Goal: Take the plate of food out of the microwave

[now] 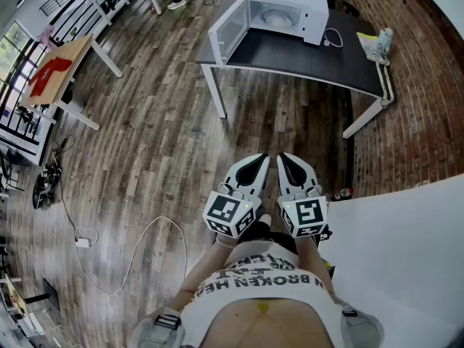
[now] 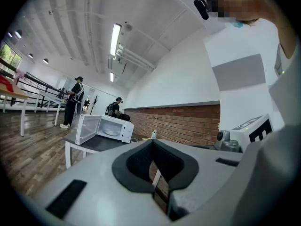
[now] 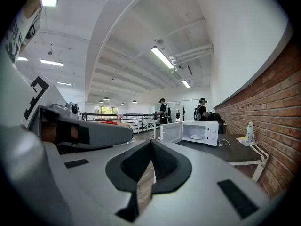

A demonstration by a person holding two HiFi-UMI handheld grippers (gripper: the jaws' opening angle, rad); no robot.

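Wooden planks cover the floor (image 1: 145, 136) of a large room, and a brick wall (image 1: 428, 85) runs down the right of the head view. At upper centre a dark counter (image 1: 304, 56) carries a white microwave (image 1: 290, 9). Its door (image 1: 226, 27) hangs wide to the left, so the way in is clear. The plate (image 1: 277, 18) sits inside the cavity, untouched; what lies on it is too small to tell. The left gripper (image 1: 262, 159) and right gripper (image 1: 283, 156) are side by side at lower centre, close to the person's body and well apart from the counter. Both have their jaws pressed together with nothing between them. I judge this a carrying posture for the walk over, since neither can reach the microwave from here.

From the left gripper view, the jaws fill the bottom of the frame and meet along a thin seam. The microwave shows small at centre left, the plate a pale disc within. Two people (image 2: 75, 102) stand beyond it.

From the right gripper view, the jaws are likewise closed and empty. The microwave stands right of centre, and a small bottle (image 3: 249, 132) sits at the counter's far right end.
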